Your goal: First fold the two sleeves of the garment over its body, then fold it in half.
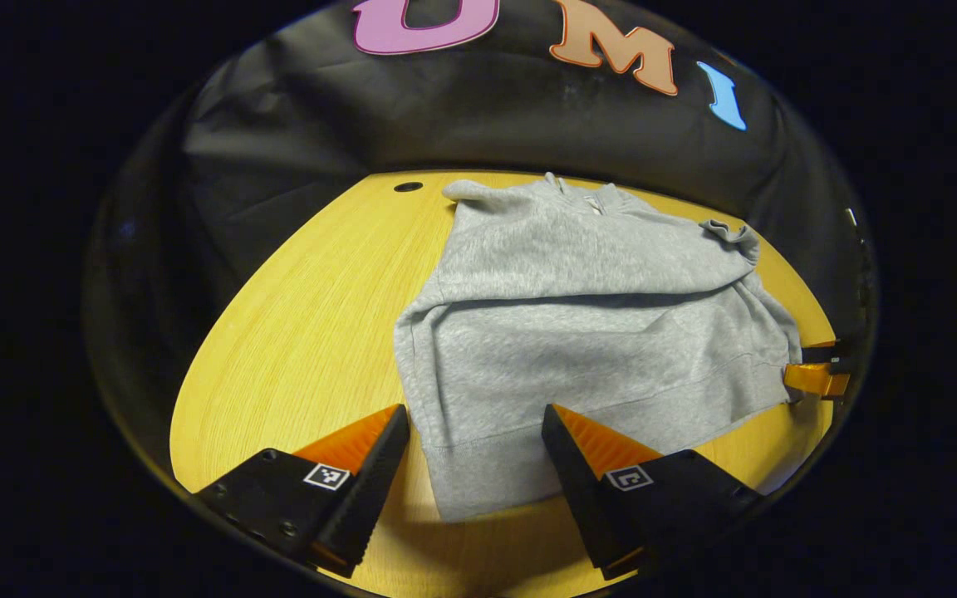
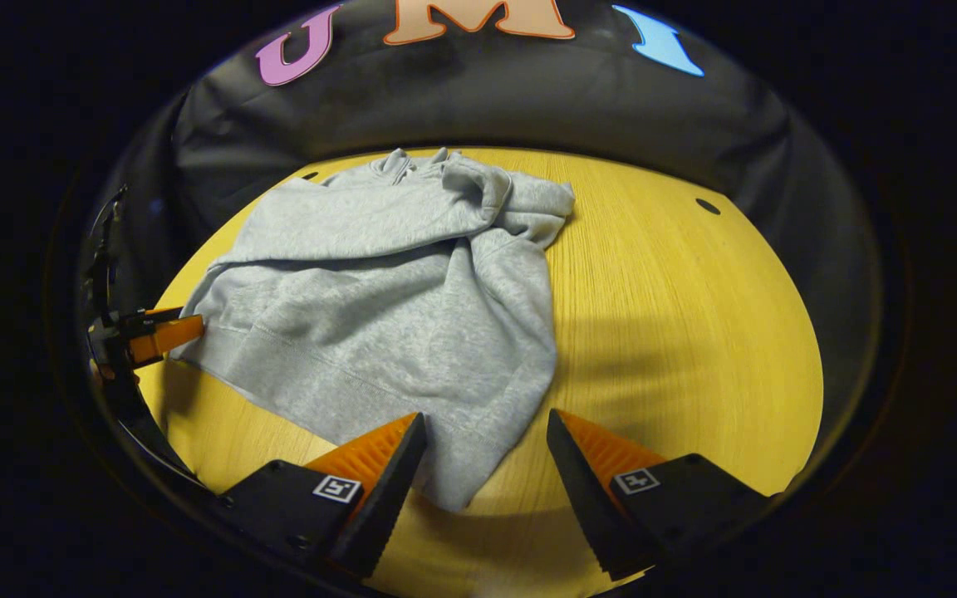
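**Soft fleece, sleeves in, hem corners next**

Starting at the left, we see our left gripper [image 1: 475, 448] in the left gripper view, poised over the near left corner of the garment [image 1: 578, 332], its jaws standing wide apart with the hem band lying between and below them. We cannot tell whether the tips touch the cloth or hang just above it. The garment, a grey fleece pullover, lies on the yellow wooden table [image 1: 296, 332], collar toward the booth wall and hem toward us.

It looks soft and limp, light enough to lift by a corner, and thick enough to give the ribbed fingers a good bite. It will sag and drag when raised, so we judge the two hem corners the best holds for the half fold, pinched through the sturdier hem band.

Across the middle, a sleeve is folded over the chest, forming a long ridge with shadow beneath. What lies under that fold is hidden from us.

Moving right, the other sleeve is bunched near the shoulder, and we cannot make out whether it lies flat. In the right gripper view our right gripper [image 2: 485, 453] hangs over the near right corner, jaws likewise wide apart and clamped on nothing. That corner droops into a loose point, so the hem edge there is hard to trace.
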Demonstrator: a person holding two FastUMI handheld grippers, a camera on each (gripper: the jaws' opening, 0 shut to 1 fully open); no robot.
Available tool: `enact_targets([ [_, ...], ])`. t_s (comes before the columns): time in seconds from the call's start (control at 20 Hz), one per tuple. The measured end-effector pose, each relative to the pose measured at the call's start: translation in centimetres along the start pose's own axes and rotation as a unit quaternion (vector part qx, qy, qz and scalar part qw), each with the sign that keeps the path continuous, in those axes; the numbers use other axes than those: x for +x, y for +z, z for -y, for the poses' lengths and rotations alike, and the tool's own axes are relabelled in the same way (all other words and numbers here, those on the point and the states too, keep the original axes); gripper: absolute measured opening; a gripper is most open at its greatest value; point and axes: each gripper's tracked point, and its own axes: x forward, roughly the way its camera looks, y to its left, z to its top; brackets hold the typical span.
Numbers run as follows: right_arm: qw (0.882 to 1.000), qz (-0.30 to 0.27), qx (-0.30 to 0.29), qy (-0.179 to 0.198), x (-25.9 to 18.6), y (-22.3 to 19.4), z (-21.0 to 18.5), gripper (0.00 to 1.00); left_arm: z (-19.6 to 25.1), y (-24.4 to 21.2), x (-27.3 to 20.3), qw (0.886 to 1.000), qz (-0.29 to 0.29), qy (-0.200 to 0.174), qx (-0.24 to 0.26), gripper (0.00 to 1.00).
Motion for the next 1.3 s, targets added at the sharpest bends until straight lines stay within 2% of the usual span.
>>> enact_targets([
  [0.1, 1.000, -0.007, -0.002, 0.006, 0.0, -0.3, -0.2, 0.89, 0.4, -0.1, 0.0, 1.000, -0.008, -0.002, 0.003, 0.93],
  [0.2, 1.000, -0.016, -0.001, 0.014, 0.0, -0.3, -0.5, 0.73, 1.2, 0.1, 0.2, 0.999, -0.017, -0.022, 0.024, 0.78],
  [0.25, 1.000, -0.020, -0.001, 0.018, 0.1, -0.3, -0.7, 0.65, 1.4, 0.3, 0.2, 0.999, -0.016, -0.031, 0.028, 0.67],
  [0.3, 1.000, -0.022, 0.002, 0.021, 0.0, -0.3, -0.7, 0.60, 1.6, 0.3, 0.4, 0.999, -0.018, -0.037, 0.030, 0.60],
  [0.35, 0.999, -0.022, 0.006, 0.037, 0.2, -0.2, -1.3, 0.51, 1.8, 0.4, 0.6, 0.998, -0.018, -0.044, 0.029, 0.47],
  [0.4, 0.999, -0.025, 0.018, 0.040, 0.0, -0.3, -1.4, 0.39, 2.2, 0.5, 0.7, 0.998, -0.016, -0.051, 0.025, 0.42],
  [0.5, 0.998, -0.030, 0.035, 0.053, 0.1, -0.4, -1.6, 0.19, 2.4, 0.7, 0.8, 0.998, -0.015, -0.058, 0.012, 0.19],
  [0.6, 0.996, -0.042, 0.054, 0.060, 0.7, -0.3, -1.7, 0.11, 2.6, 0.7, 0.7, 0.998, -0.019, -0.066, 0.001, 0.12],
  [0.65, 0.995, -0.053, 0.066, 0.060, 0.5, -0.3, -1.8, 0.02, 2.6, 0.8, 0.8, 0.997, -0.022, -0.068, -0.010, 0.06],
  [0.7, 0.993, -0.063, 0.073, 0.061, 0.3, -0.1, -1.7, 0.08, 2.6, 0.8, 0.8, 0.997, -0.027, -0.067, -0.020, 0.03],
  [0.75, 0.992, -0.074, 0.078, 0.061, 0.3, 0.0, -1.7, 0.07, 2.7, 0.8, 0.8, 0.997, -0.035, -0.067, -0.017, 0.00],
  [0.95, 0.990, -0.081, 0.090, 0.067, 0.1, -0.3, -1.8, 0.08, 2.6, 0.5, 0.3, 0.997, -0.055, -0.060, 0.009, 0.00],
  [1.3, 0.988, -0.095, 0.094, 0.083, -0.3, -0.3, -1.9, 0.07, 2.3, 0.3, 0.0, 0.995, -0.077, -0.056, -0.005, 0.00],
])
